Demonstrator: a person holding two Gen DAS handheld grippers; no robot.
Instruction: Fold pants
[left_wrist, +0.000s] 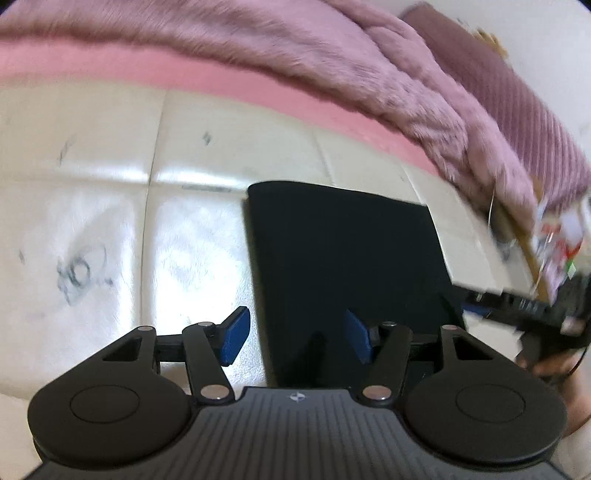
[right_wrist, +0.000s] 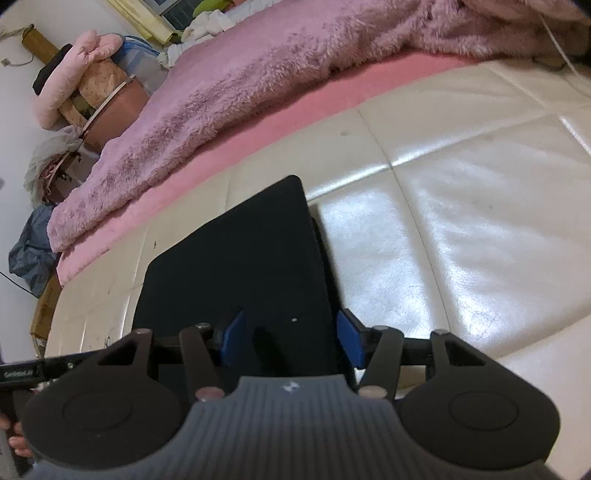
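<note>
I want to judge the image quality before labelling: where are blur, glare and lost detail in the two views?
Left wrist view: motion blur smears the fluffy blanket and the clutter at the right edge; glare whitens the cream padded surface; the black pants show no fabric detail. Right wrist view: sharper, though glare streaks the same padded surface, and the pants are again featureless black.

We note a cream quilted leather surface (right_wrist: 461, 221) with glossy highlights and dark scuff marks. A pink sheet (right_wrist: 295, 110) borders it, under a fuzzy mauve blanket (right_wrist: 240, 66). White wall (right_wrist: 55, 14) at left; cardboard box (right_wrist: 44, 310) and blue bag (right_wrist: 29, 247) below.
</note>
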